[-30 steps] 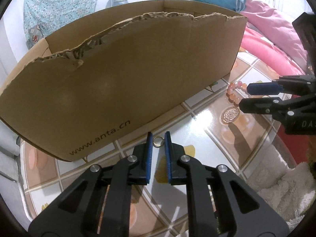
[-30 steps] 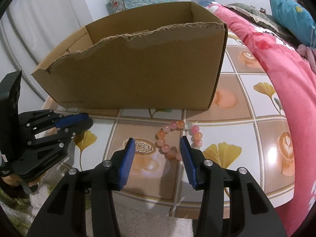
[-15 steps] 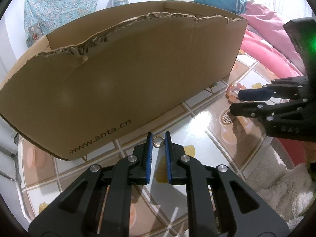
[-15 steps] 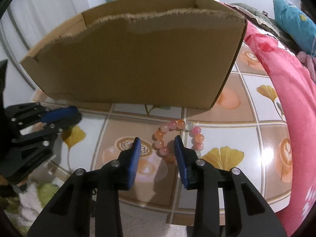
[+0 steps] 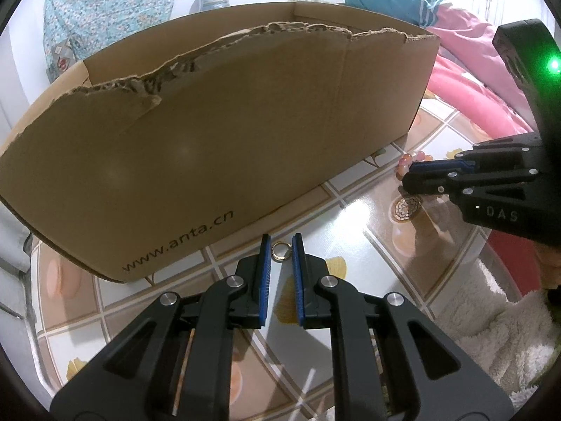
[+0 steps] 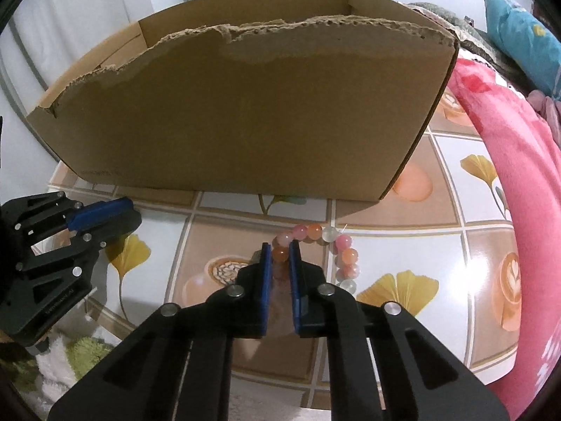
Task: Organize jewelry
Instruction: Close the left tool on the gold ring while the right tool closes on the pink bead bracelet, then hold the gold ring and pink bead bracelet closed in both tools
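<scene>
Cardboard box (image 6: 245,105) stands open-topped behind both pieces, presumably their destination. We note the right gripper (image 6: 280,256), jaws just closing, nipping one side of the bead bracelet (image 6: 345,256) on the table (image 6: 403,333). Left gripper (image 5: 281,249) pinches the gold ring (image 5: 281,249), ready to lift.

Tall cardboard box (image 6: 238,115) walls off far side; tabletop (image 6: 403,242) strip before it free.
</scene>
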`<state>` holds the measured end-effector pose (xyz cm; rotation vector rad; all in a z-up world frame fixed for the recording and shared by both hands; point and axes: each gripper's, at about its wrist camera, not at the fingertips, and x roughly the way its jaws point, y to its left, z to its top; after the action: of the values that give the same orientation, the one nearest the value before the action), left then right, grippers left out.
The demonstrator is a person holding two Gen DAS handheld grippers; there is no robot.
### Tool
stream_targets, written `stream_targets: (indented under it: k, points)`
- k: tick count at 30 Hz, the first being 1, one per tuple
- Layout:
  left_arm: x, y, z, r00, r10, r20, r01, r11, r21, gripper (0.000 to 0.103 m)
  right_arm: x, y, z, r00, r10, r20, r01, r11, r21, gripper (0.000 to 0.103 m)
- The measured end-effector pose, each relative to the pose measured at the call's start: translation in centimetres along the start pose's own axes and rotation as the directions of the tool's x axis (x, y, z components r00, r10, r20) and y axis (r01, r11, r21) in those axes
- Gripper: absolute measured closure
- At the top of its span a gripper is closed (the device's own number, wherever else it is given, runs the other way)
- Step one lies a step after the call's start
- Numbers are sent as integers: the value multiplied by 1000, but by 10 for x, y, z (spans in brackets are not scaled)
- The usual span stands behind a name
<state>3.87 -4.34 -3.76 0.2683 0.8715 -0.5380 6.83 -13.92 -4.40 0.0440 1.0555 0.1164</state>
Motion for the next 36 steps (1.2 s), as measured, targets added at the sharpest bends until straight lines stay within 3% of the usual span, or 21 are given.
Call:
stream_targets:
  k: [36]
  points:
    - [0,1,0,1000,2,-2,-2,1000,-1,92,-3,-11,-5,999,47,-4,-47,998,34,93]
